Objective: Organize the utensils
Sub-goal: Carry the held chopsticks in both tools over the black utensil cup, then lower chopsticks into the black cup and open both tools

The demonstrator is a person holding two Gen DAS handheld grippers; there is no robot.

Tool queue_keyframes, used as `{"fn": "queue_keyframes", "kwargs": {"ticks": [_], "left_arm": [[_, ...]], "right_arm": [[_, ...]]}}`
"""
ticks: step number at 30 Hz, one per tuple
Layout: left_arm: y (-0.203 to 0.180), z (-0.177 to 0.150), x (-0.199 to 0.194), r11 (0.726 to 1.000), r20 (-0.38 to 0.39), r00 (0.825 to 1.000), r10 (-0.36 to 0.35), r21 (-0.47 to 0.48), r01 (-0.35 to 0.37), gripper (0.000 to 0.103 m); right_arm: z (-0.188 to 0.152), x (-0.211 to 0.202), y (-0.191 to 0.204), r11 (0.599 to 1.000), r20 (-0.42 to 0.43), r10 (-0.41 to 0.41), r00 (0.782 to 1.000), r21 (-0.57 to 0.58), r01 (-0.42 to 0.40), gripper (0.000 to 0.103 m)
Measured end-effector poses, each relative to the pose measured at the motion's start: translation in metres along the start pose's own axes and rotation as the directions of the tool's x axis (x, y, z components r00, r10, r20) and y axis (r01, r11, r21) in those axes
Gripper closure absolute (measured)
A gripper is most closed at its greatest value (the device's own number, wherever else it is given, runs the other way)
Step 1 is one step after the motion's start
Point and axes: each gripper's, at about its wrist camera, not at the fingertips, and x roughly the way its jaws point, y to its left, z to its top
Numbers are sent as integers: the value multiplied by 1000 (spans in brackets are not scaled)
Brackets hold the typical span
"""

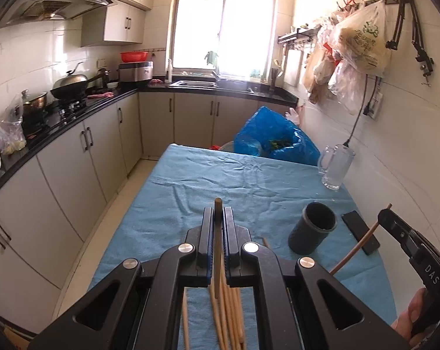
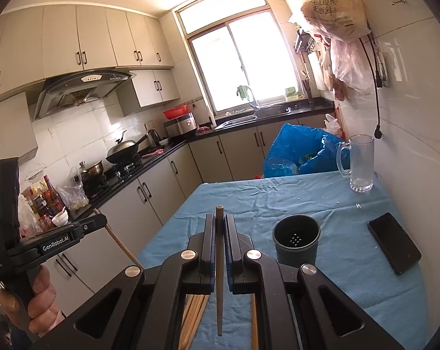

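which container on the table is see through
The glass mug with a handle, standing at the far end by the wall. The dark cup nearer the grippers is opaque, with small holes in its bottom.

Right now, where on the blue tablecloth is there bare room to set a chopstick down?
The far left half of the blue tablecloth, from the left edge across to the clear glass mug, is bare. There is a narrower strip between the dark cylindrical utensil holder and the black phone. The near edge is crowded with loose wooden chopsticks.
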Motion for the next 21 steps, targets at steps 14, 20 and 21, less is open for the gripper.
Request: {"fn": "queue_keyframes", "kwargs": {"ticks": [14,20,21], "left_arm": [[-60,50,3,990,23,993,-115,82,113,98],[-96,80,9,979,39,982,-182,105,177,98],[-103,88,11,975,41,980,-197,109,191,98]], "right_arm": [[49,-23,-33,998,84,-58,995,32,56,97],[81,-26,-51,994,136,-103,985,36,99,97],[87,-26,-54,994,143,-111,983,37,107,97]]}}
